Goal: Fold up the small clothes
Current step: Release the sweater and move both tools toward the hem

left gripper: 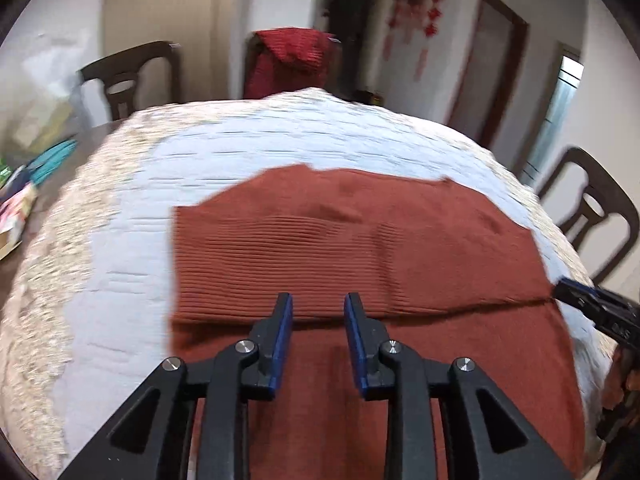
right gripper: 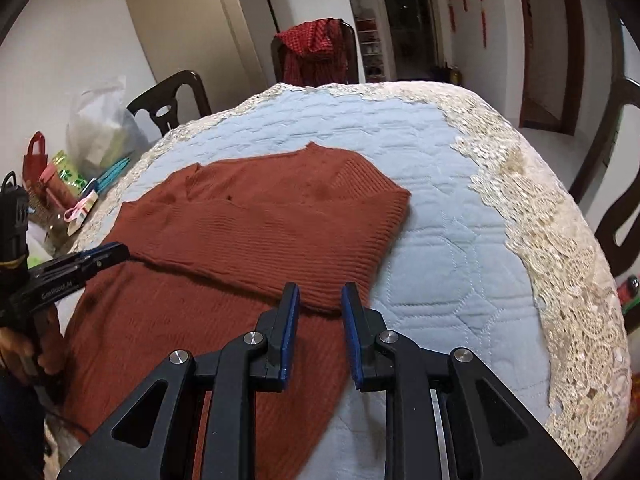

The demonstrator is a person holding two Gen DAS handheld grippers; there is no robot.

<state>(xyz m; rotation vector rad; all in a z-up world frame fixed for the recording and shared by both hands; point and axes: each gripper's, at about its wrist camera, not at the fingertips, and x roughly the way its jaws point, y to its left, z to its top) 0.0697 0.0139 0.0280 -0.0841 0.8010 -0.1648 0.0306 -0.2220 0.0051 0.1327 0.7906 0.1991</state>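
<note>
Both our grippers sit just above the rust-red knit top, which lies on the blue quilted cloth (right gripper: 460,240) with its far part folded over toward us: the left gripper (left gripper: 318,312) and the right gripper (right gripper: 320,304) each stand a little apart and hold nothing. We judge one fold just laid. To do the next well, we should pinch the rust-red knit top (left gripper: 360,240) at matching edges, lift evenly and lay edges flush.

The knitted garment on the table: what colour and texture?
Rust-brown garment with fine ribbed knit lines, plain otherwise; clearest in the right wrist view.
</note>
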